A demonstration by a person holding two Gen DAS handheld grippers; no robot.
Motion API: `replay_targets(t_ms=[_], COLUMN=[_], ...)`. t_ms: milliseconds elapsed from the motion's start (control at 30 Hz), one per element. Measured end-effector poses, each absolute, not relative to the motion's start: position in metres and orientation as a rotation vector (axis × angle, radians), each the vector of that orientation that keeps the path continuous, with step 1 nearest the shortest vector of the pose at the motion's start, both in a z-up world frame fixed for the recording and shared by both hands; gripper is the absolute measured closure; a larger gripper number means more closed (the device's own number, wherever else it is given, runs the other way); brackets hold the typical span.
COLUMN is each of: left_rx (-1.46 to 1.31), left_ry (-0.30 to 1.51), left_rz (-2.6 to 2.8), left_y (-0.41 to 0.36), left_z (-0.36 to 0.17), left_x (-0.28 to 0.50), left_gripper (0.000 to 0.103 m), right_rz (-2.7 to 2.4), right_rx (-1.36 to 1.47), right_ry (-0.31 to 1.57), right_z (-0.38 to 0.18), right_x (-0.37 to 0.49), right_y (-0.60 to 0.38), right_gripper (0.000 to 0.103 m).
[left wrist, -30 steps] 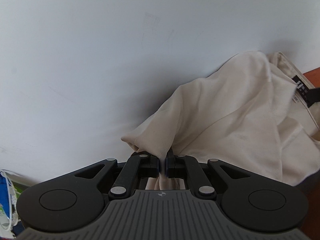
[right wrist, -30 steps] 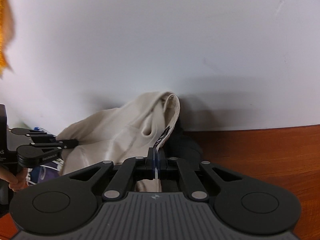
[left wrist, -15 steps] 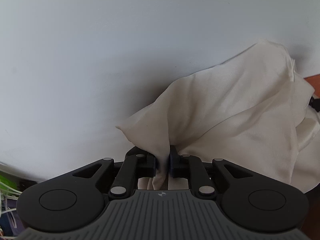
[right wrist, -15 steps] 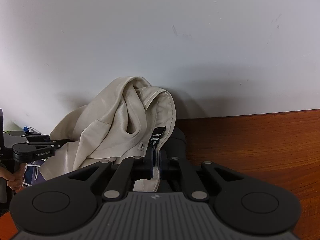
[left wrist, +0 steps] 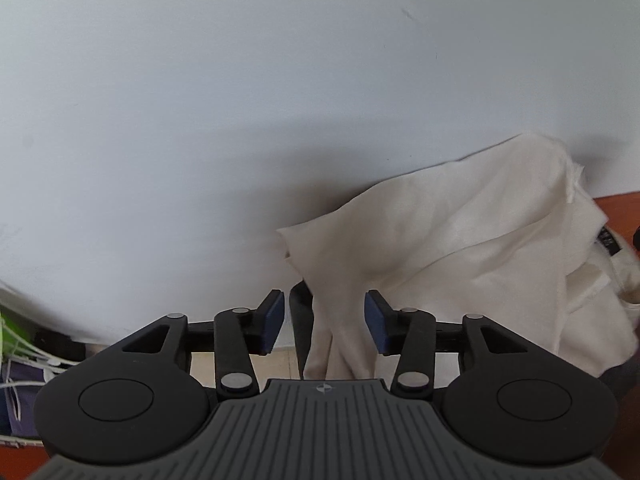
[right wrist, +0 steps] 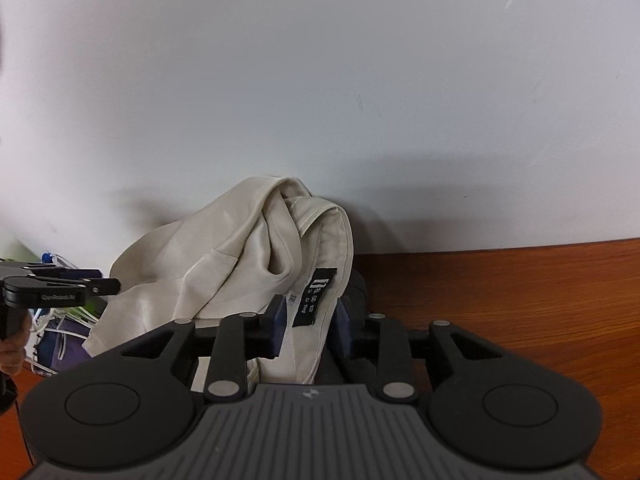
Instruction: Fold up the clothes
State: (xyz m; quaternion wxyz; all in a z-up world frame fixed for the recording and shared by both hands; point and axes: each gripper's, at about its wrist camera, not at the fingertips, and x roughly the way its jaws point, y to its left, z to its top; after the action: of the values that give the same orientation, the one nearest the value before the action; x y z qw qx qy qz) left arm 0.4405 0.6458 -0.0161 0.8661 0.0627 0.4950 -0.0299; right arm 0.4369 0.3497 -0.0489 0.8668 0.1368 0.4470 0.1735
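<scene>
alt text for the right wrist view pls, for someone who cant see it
The right gripper, jaws open, has a crumpled cream garment and its black label hanging between them. Behind are a wooden table and a white wall; the left gripper shows at the left edge.

white wall [right wrist: 320,80] | brown wooden table [right wrist: 520,280] | white cables [left wrist: 16,356] far left

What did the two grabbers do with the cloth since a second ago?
Both let go. The left gripper and the right gripper were pinched shut on the cream garment; now both are open, with cloth loose between the fingers. The garment stays heaped against the white wall on the wooden table.
</scene>
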Motion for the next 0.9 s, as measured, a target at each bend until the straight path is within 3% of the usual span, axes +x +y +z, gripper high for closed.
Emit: replay_targets(t_ms=[500,900], left_rx=[0.098,0.057], left_ry=[0.999,0.941], left_rz=[-0.045,0.04], left_y=[0.624,0.564], left_z=[0.005,0.051], left_x=[0.343,0.198], left_gripper=[0.052,0.051], right_rz=[0.453,0.57], right_rx=[0.272,0.26], right_ry=[0.888,0.831], right_z=[-0.005,0.033], right_x=[0.352,0.259], right_y=[0.327,0.289], right_gripper=[0.06,0.055])
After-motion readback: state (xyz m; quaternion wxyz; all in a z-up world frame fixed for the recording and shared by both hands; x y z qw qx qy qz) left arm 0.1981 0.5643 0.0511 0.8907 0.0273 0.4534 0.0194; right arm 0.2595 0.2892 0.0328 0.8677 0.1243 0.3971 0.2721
